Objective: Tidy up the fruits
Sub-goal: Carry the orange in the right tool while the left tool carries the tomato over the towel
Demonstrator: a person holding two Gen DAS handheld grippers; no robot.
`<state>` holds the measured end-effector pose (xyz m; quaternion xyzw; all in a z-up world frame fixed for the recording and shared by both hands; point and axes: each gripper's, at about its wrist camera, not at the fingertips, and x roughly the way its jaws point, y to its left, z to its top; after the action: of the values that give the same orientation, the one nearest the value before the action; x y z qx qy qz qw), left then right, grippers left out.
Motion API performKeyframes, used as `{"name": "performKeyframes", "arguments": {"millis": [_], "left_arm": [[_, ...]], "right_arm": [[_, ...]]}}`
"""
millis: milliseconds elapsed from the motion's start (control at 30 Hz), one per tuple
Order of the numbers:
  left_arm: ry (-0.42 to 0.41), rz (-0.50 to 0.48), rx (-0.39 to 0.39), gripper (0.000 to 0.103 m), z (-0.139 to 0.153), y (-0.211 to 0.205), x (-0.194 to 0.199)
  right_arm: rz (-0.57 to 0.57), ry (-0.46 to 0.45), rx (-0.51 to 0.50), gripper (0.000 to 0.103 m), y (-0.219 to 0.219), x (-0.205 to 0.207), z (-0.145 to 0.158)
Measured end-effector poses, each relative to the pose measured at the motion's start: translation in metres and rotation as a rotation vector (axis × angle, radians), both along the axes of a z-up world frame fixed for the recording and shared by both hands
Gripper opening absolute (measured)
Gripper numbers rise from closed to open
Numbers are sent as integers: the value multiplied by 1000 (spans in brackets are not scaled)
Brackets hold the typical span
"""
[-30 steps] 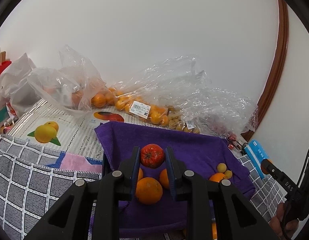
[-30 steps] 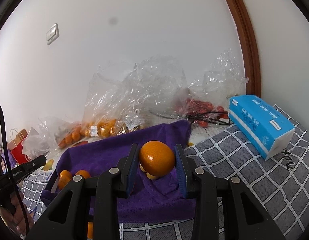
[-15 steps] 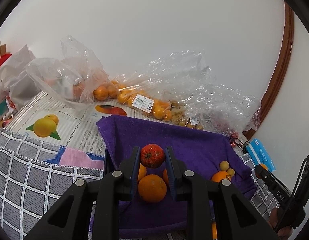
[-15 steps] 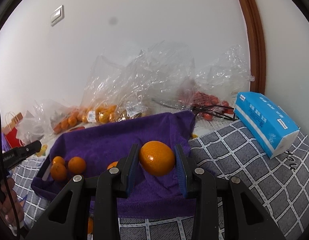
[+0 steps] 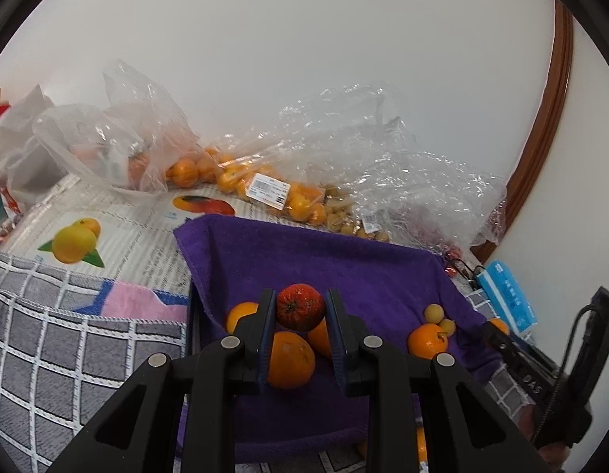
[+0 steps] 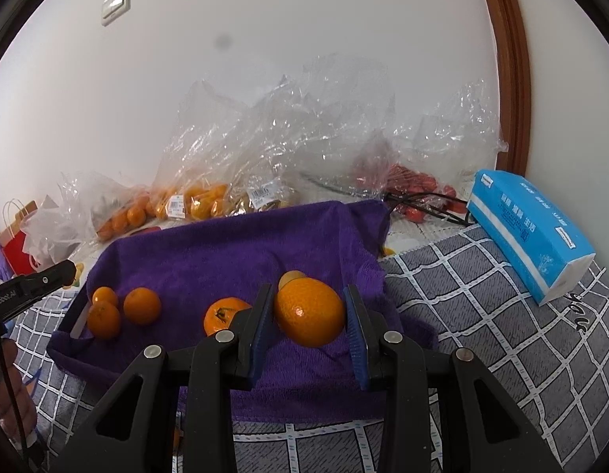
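Currently, placement: left gripper (image 5: 300, 311) fingers clamp a round red fruit (image 5: 300, 306); right gripper (image 6: 309, 315) fingers clamp a large orange (image 6: 310, 312). Next, lower both onto the purple towel-lined tray (image 6: 209, 252).

L claw (image 5: 300, 312) & R claw (image 6: 309, 312) both clamped, loaded.

- Soft, even indoor light brightens the white wall (image 5: 304, 79).
- Glare sparkles on crumpled plastic bags (image 6: 304, 126).
- Fisheye bends the wooden door frame (image 6: 509, 59); corners black, edges softly blurred.
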<state>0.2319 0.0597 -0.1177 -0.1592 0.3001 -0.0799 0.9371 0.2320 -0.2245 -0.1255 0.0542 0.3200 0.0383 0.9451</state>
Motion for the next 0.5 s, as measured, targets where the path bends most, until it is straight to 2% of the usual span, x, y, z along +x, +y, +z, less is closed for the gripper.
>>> {"name": "performKeyframes", "arguments": {"millis": [267,500], "left_arm": [[57,1,-103,24,-6,21,8],[51,37,-125,24,-1,38,8]], "right_arm": [[2,26,-19,35,3,4,-5],[7,48,-30,35,4,6,-8]]}}
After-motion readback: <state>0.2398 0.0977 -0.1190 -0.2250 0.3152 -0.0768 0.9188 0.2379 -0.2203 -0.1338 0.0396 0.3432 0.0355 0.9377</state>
